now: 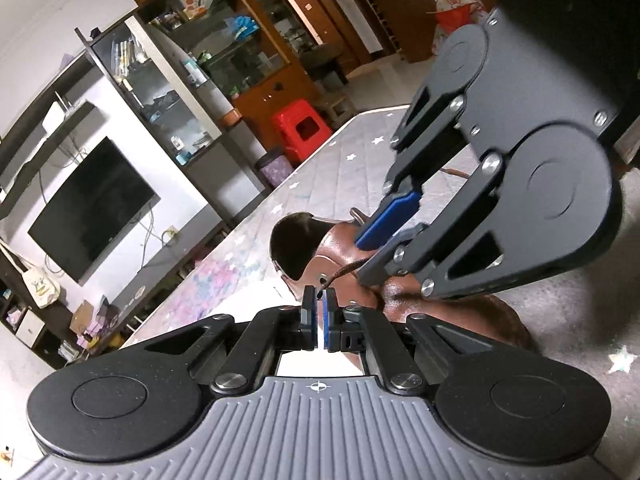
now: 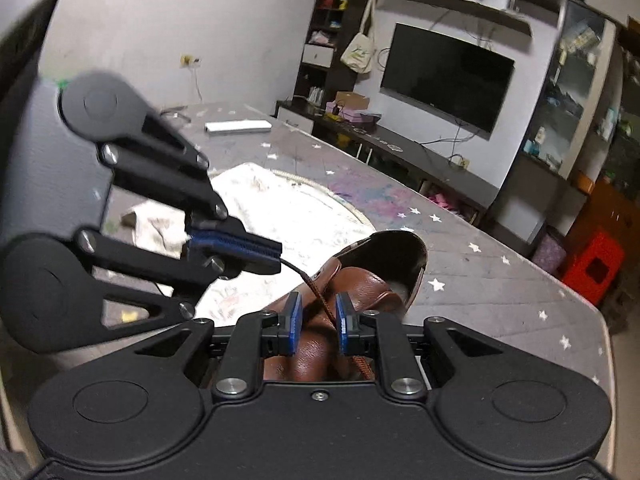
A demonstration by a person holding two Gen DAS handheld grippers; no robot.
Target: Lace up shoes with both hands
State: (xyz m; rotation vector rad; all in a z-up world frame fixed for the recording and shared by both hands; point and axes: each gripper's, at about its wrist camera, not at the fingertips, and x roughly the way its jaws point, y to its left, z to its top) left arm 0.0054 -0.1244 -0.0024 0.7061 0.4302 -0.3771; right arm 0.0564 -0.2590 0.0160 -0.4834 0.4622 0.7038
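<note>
The left gripper (image 2: 276,258) is clenched on the lace (image 2: 320,300) tip, which runs slantwise down through the right gripper (image 2: 318,326)'s parted fingers over the shoe (image 2: 372,280).

Readable words or numbers: none in either view.
Gripper body (image 1: 318,408): a small white crosshair sign, a circle crossed by two lines, at the bottom centre of the left wrist view; no letters beside it.
Television (image 2: 446,76): a tiny light mark on the lower edge of its frame, upper right of the right wrist view, too small to read.
Cloth bag (image 2: 360,52): a green print on its front, upper centre of the right wrist view, too blurred to read.
Door (image 1: 310,8): a small pale sign, top centre of the left wrist view, unreadable.
</note>
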